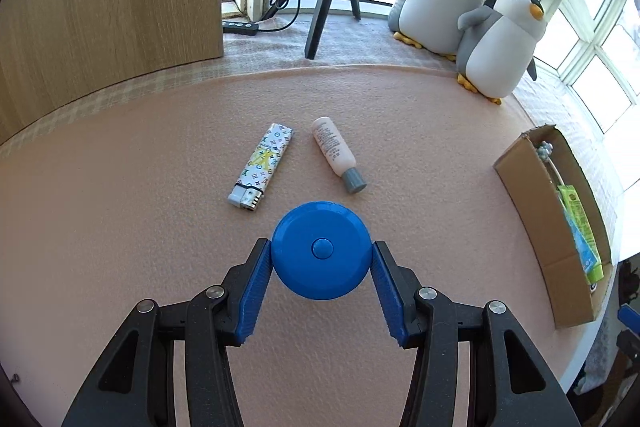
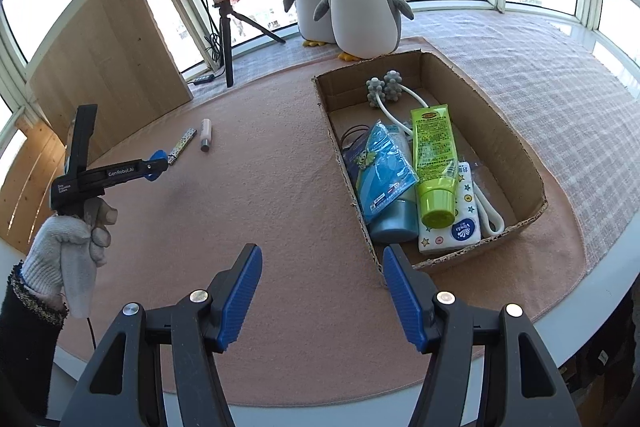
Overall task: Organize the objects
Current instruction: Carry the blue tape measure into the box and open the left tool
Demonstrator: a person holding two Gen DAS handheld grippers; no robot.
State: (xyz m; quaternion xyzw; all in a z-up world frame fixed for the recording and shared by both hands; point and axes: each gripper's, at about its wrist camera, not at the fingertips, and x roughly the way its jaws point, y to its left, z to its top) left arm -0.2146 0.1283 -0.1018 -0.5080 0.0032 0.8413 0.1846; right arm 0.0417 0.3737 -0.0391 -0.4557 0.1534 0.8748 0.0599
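On desk mat: left claw (image 1: 321, 263) pinches blue round case (image 1: 321, 250); right claw (image 2: 322, 285) wide, empty.
Keep pinch centred across case, lift level, carry toward cardboard box (image 2: 496, 131).

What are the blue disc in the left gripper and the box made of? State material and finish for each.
Blue disc: apparently hard moulded plastic, smooth and semi-gloss, with soft highlights and a raised centre button. It sits between the left gripper's pads. Box: brown corrugated cardboard, matte, with ragged cut edges that show fluting.
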